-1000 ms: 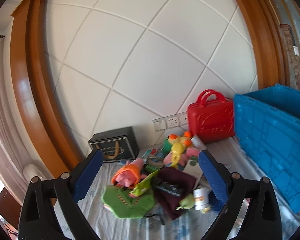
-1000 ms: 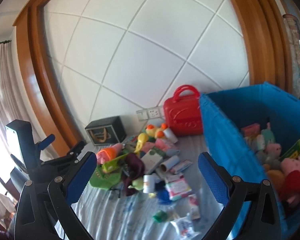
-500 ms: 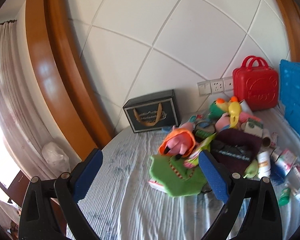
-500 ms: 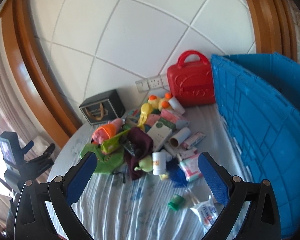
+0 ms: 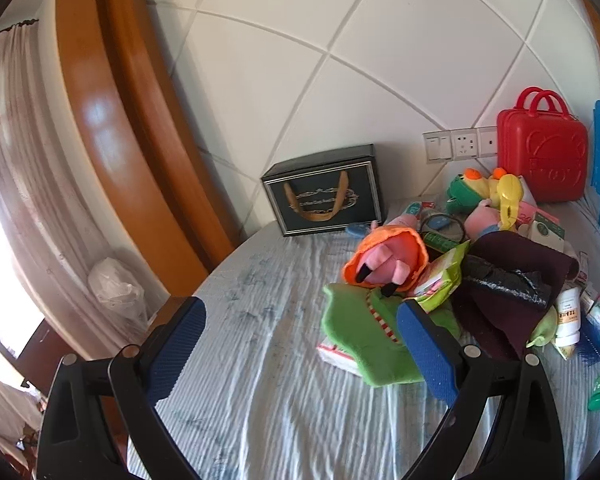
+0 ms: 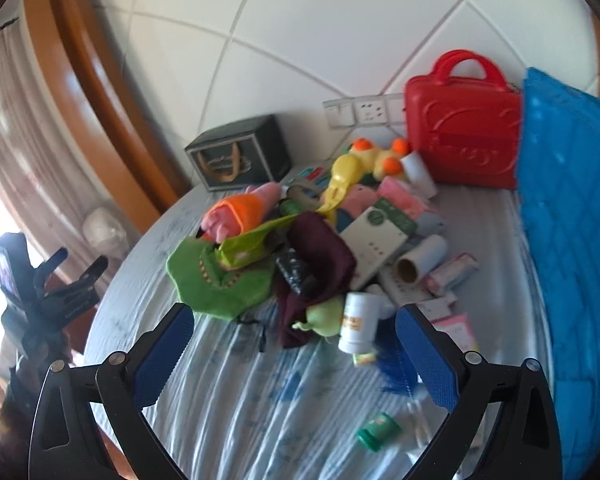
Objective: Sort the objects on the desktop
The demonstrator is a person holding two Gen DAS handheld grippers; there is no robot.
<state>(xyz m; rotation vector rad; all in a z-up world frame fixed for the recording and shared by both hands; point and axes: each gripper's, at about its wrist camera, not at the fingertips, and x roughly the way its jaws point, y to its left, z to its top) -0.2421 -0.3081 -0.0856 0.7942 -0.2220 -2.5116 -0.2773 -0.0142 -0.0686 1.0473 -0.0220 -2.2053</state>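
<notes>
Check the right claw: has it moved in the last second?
Yes. The right claw, open, has dropped from facing the blue crate toward the pile; the red case now sits farther right.

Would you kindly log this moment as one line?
left gripper: open, empty | right gripper: open, empty | toy pile: unsorted on table | blue crate: right
</notes>
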